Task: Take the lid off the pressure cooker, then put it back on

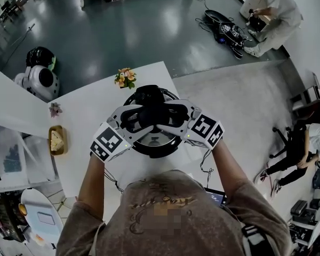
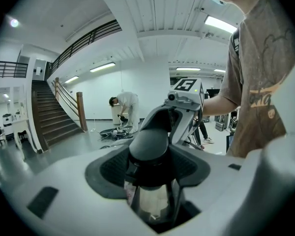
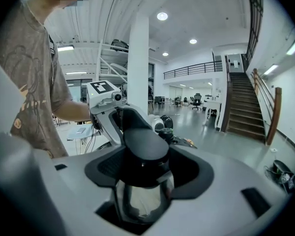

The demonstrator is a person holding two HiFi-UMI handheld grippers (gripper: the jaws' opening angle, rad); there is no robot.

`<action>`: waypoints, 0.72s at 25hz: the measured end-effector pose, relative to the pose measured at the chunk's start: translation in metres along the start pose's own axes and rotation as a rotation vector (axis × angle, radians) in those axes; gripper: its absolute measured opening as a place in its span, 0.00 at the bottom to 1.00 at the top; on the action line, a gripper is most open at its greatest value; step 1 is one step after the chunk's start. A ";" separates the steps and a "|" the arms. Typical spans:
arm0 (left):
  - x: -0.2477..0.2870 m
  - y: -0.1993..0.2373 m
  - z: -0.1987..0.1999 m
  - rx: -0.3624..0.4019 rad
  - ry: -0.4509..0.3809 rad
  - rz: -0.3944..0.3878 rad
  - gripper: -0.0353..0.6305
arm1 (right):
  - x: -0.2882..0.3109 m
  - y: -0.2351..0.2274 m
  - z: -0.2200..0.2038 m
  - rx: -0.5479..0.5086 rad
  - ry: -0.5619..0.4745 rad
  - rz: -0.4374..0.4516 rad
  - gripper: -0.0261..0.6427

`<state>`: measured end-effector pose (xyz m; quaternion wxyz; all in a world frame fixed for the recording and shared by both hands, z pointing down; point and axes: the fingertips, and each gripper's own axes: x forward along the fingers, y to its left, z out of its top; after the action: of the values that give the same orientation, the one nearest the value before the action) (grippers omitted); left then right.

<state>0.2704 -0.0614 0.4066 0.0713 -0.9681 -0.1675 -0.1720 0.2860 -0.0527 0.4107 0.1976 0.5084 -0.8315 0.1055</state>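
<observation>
The pressure cooker (image 1: 156,149) stands on the white table (image 1: 90,116) right in front of me, its lid (image 1: 149,138) on top. A black handle (image 1: 151,110) rises from the lid's middle. My left gripper (image 1: 132,119) comes in from the left and my right gripper (image 1: 175,117) from the right, facing each other. In the left gripper view the black pads (image 2: 108,168) press on both sides of the handle (image 2: 148,146), with the shiny lid (image 2: 148,203) below. The right gripper view shows the same grip: pads (image 3: 187,171) against the handle (image 3: 145,144).
A flower pot (image 1: 126,78) stands at the table's far edge, a small plant (image 1: 55,109) and a wooden tray with bread (image 1: 57,140) to the left. A laptop (image 1: 215,196) sits by my right elbow. A white robot (image 1: 40,80) and people (image 1: 269,9) are on the floor beyond.
</observation>
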 end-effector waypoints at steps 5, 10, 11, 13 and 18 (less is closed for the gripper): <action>0.003 0.003 0.001 0.029 -0.005 -0.076 0.44 | -0.001 -0.002 -0.001 0.055 0.003 -0.067 0.45; 0.001 0.005 0.001 0.057 -0.016 -0.151 0.44 | -0.001 -0.002 0.001 0.109 0.011 -0.140 0.45; 0.001 0.006 -0.001 0.063 -0.014 -0.165 0.44 | 0.000 -0.002 0.001 0.119 0.011 -0.154 0.45; 0.000 0.007 0.001 0.076 -0.025 -0.197 0.44 | 0.001 -0.001 0.002 0.140 0.010 -0.182 0.45; 0.000 0.005 0.001 0.112 -0.038 -0.277 0.44 | 0.000 0.001 0.003 0.183 0.009 -0.253 0.45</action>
<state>0.2728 -0.0661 0.4054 0.0973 -0.9333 -0.3103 -0.1520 0.2843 -0.0533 0.4084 0.1660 0.6244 -0.7469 0.1574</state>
